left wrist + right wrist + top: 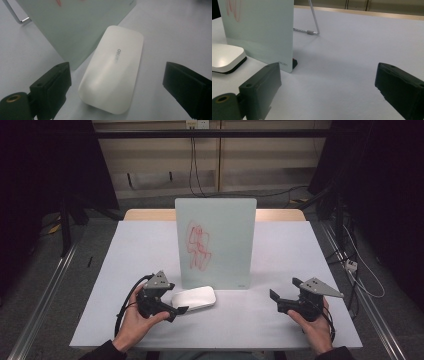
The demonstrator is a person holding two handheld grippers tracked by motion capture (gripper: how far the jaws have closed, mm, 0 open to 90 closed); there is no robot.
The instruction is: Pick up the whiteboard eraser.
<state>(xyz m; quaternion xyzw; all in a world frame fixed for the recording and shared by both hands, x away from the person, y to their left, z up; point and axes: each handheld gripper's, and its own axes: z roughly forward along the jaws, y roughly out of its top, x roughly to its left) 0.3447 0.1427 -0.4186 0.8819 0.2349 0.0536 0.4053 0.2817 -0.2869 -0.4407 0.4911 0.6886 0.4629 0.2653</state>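
White tabletop (pixel 280 250) is seen under dim light, with a frosted glass drawing board (pixel 216 242) propped upright at its middle, red scribbles marked on its face. Just in front of the board's near edge, a white board eraser (pixel 194 298) is laid flat, and the left gripper (pixel 176 312) is held at the eraser's left end with its jaws spread wide, nothing being gripped. At the near right, well apart from the eraser, the right gripper (pixel 285 296) is held over bare table with its jaws likewise wide open and empty.
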